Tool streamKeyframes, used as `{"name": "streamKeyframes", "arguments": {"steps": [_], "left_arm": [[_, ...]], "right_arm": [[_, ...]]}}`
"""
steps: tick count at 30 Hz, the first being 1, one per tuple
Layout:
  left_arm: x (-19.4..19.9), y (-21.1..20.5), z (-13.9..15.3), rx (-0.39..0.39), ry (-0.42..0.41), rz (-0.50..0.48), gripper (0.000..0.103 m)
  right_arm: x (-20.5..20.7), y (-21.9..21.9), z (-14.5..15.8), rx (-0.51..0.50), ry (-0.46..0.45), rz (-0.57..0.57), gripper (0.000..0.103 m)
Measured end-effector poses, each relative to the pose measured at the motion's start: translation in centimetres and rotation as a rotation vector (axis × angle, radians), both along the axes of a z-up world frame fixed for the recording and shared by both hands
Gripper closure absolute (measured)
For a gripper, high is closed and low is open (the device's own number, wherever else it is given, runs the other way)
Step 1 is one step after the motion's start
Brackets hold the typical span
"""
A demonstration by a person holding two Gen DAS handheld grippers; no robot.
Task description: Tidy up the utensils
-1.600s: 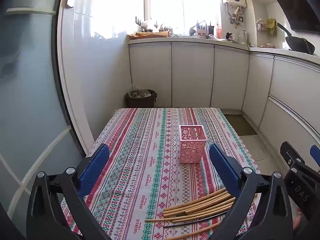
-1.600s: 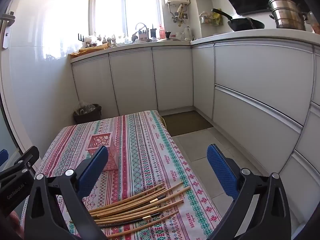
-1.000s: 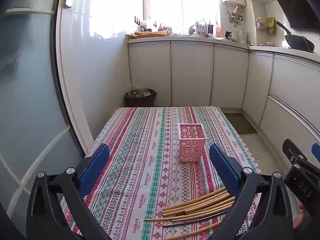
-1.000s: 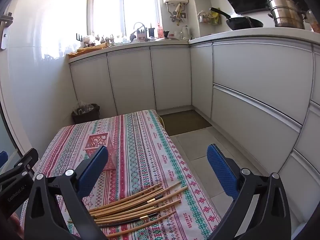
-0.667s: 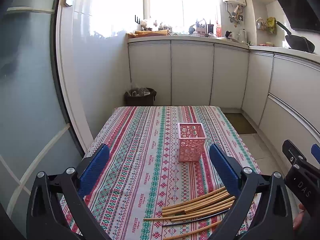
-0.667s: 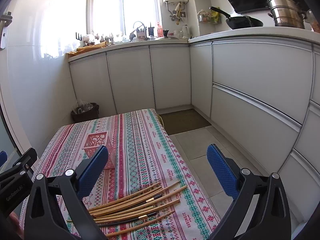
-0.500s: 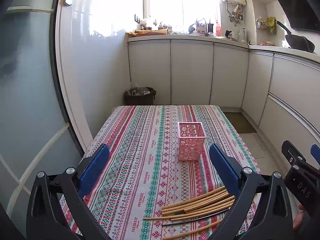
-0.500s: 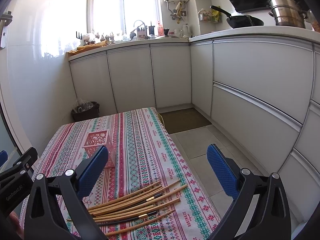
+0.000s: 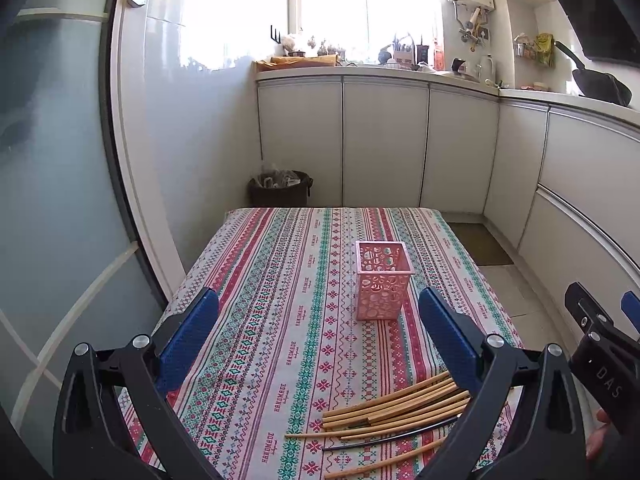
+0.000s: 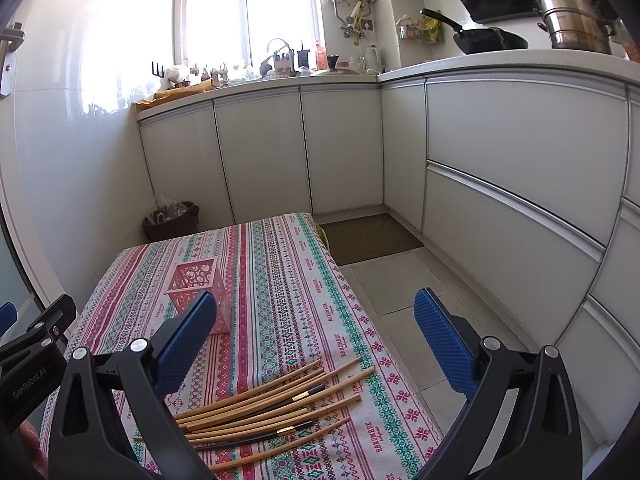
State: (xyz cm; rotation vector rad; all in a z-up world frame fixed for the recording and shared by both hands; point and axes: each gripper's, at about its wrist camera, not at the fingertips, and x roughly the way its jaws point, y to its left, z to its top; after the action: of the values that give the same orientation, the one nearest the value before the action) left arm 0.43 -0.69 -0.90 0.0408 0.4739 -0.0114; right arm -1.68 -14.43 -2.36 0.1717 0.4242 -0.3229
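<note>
1. The left gripper (image 9: pixel 318 330) is hovering above the near part of the table, its two blue-padded jaws standing wide apart and gripping nothing.
2. The right gripper (image 10: pixel 314 336) is likewise hanging released, jaws spread, with nothing between them; its right finger is sitting out past the table's right edge, over the tiled floor (image 10: pixel 404 280).
3. The chopsticks (image 9: pixel 394 410) are lying loose in a flat bundle on the striped tablecloth (image 9: pixel 280 280), ahead of and below the left gripper, close beside its right finger. Most are pale wood, with a couple of dark ones among them.
4. In the right wrist view the same chopsticks (image 10: pixel 272 408) are lying just ahead of the right gripper, between its fingers and nearer the left one, fanning out to the right.
5. The pink perforated holder (image 9: pixel 382 280) is standing upright farther ahead of the left gripper, between its fingers and closer to the right one, well apart from the chopsticks.
6. From the right gripper, the holder (image 10: pixel 198 292) is sitting ahead on the left, partly behind the left finger's pad.
7. A dark waste bin (image 9: pixel 280 188) is sitting on the floor beyond the table's far edge, against the white cabinets (image 9: pixel 384 144).
</note>
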Motion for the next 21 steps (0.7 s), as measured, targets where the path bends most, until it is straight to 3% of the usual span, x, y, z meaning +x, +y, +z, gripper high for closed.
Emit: {"name": "streamKeyframes", "arguments": {"steps": [21], "left_arm": [[0.21,-0.04,-0.38,0.006,0.015,-0.007,0.007]], "right_arm": [[0.02,0.02,-0.06,0.002,0.003,0.002,0.007]]}}
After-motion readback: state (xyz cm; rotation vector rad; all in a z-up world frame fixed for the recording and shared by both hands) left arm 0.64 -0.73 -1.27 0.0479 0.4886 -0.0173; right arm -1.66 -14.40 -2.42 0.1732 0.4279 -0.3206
